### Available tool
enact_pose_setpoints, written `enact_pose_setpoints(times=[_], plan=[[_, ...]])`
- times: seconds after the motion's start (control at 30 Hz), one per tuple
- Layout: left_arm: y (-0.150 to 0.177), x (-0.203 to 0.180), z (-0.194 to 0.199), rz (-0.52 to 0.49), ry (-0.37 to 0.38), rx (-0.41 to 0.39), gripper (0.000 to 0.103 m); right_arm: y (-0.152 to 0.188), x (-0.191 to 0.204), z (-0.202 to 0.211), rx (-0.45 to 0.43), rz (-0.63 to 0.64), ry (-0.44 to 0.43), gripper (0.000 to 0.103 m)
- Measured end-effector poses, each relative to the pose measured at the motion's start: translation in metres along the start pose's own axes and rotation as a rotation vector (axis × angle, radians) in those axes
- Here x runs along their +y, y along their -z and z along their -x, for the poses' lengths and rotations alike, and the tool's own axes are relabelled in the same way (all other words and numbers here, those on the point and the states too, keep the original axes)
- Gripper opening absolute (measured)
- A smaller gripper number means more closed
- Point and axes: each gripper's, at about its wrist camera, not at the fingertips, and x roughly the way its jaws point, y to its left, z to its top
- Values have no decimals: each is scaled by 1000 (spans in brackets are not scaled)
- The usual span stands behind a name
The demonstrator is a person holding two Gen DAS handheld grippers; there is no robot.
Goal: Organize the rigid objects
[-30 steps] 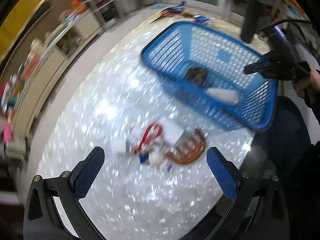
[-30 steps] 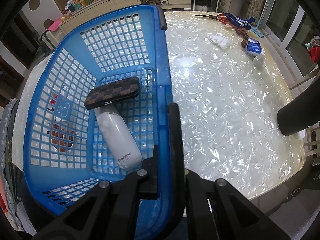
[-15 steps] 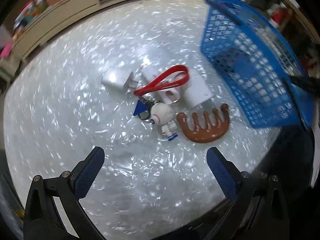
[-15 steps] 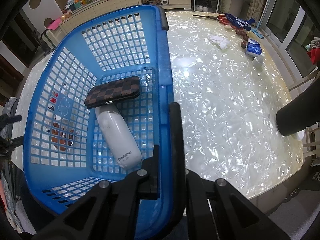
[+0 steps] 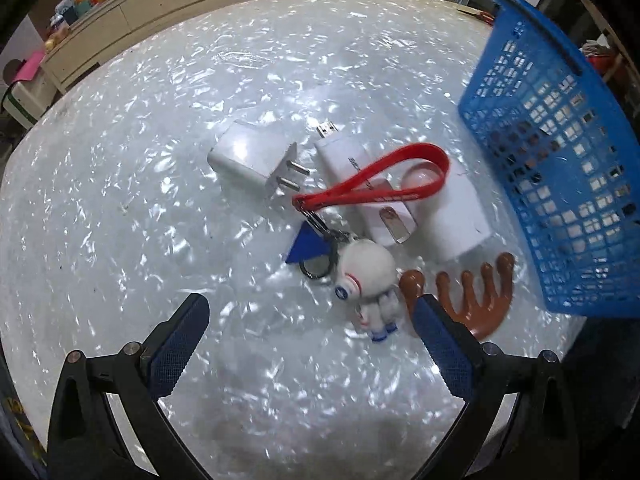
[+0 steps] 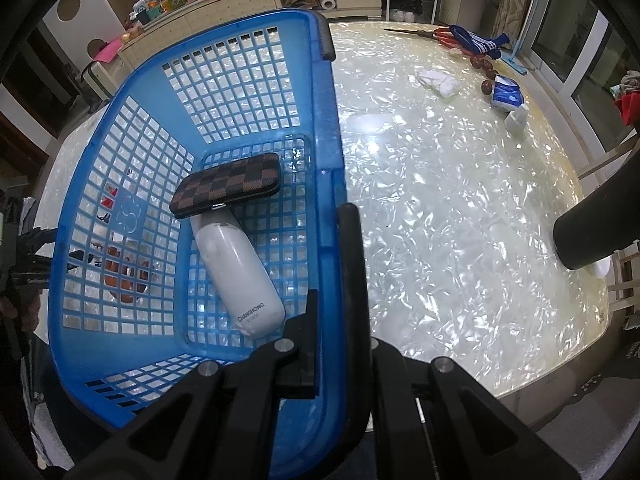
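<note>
My left gripper (image 5: 310,312) hangs open just above the table, its blue pads on either side of a white astronaut keychain (image 5: 368,280) with a red strap (image 5: 380,180). A brown comb (image 5: 476,300) lies by the right pad. Behind them lie a white plug charger (image 5: 252,160) and other white adapters (image 5: 444,212). The blue basket (image 5: 560,160) stands at the right. My right gripper (image 6: 336,264) is shut on the blue basket's rim (image 6: 326,152). Inside the basket lie a checkered brown case (image 6: 226,190) and a white bottle-shaped device (image 6: 236,272).
In the right wrist view, scissors (image 6: 436,34), a blue-white pouch (image 6: 506,96), a white cloth (image 6: 438,80) and small brown items lie at the table's far side. A black cylinder (image 6: 592,224) juts in at the right. Low cabinets (image 5: 132,12) stand beyond the table.
The left gripper has dropped toward the table and rolled, bringing the keychain and comb close between its pads. The right gripper and basket have stayed still.
</note>
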Motion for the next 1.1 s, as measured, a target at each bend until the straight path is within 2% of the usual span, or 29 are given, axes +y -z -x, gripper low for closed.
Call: enact_pose_setpoints(times=[0.17, 0.4, 0.47, 0.57, 0.63, 0.77, 0.87, 0.9, 0.97, 1.1], plan=[[-4, 2, -10, 3, -6, 8, 102, 0, -1, 0, 2, 0, -3, 5], [-15, 0, -21, 3, 31, 22, 102, -1, 0, -1, 2, 5, 2, 5], [-19, 0, -21, 16, 23, 21, 102, -1, -1, -1, 2, 6, 4, 5], [-21, 3, -32, 10, -28, 48, 102, -1, -1, -1, 1, 5, 3, 5], [-19, 1, -38, -2, -23, 67, 102, -1, -1, -1, 1, 4, 2, 5], [-22, 4, -40, 5, -19, 35, 101, 0, -1, -1, 0, 4, 2, 5], [-14, 5, -32, 6, -16, 6, 92, 0, -1, -1, 0, 3, 2, 5], [-14, 3, -31, -5, -13, 4, 86, 0, -1, -1, 0, 2, 1, 5], [-10, -10, -26, -46, -3, -14, 72, -1, 0, -1, 1, 2, 3, 5], [1, -25, -16, -94, 23, -64, 35, 0, -1, -1, -1, -1, 0, 6]])
